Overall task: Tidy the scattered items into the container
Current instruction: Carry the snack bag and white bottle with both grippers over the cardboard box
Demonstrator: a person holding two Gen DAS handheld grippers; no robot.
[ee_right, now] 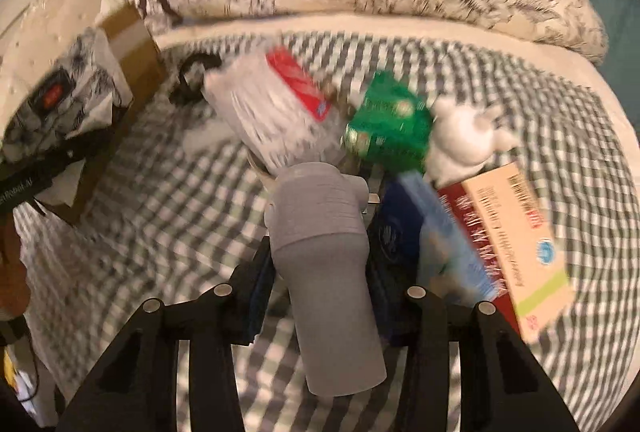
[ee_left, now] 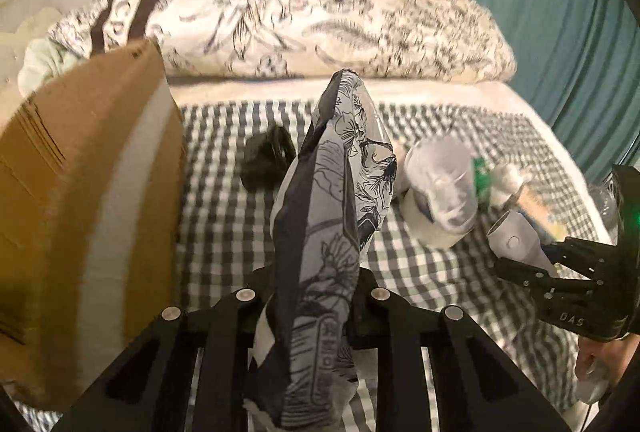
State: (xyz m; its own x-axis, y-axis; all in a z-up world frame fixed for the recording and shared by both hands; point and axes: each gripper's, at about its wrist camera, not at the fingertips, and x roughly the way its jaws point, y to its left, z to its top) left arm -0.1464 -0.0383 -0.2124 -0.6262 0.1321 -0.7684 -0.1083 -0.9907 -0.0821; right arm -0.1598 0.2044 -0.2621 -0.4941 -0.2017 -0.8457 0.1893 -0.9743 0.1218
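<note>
My left gripper (ee_left: 316, 280) is shut on a grey and black flower-printed pouch (ee_left: 336, 192), which stands upright between its fingers above the checked sheet. An open cardboard box (ee_left: 80, 192) stands close on the left. In the right wrist view the same pouch (ee_right: 60, 104) shows at the far left, beside the box (ee_right: 132, 32). My right gripper (ee_right: 320, 272) is shut on a pale grey cylindrical device (ee_right: 324, 252), pads against both its sides. In the left wrist view that gripper (ee_left: 528, 256) reaches in from the right with the device (ee_left: 516, 232).
Scattered on the checked sheet (ee_right: 168, 232) are a white bag with a red label (ee_right: 276, 112), a green packet (ee_right: 392, 120), a white soft item (ee_right: 464, 136), a medicine box (ee_right: 516, 232), a blue pack (ee_right: 432, 240), a clear cup (ee_left: 444, 168), a tape roll (ee_left: 428, 228) and a black item (ee_left: 268, 160). A patterned duvet (ee_left: 320, 16) lies behind.
</note>
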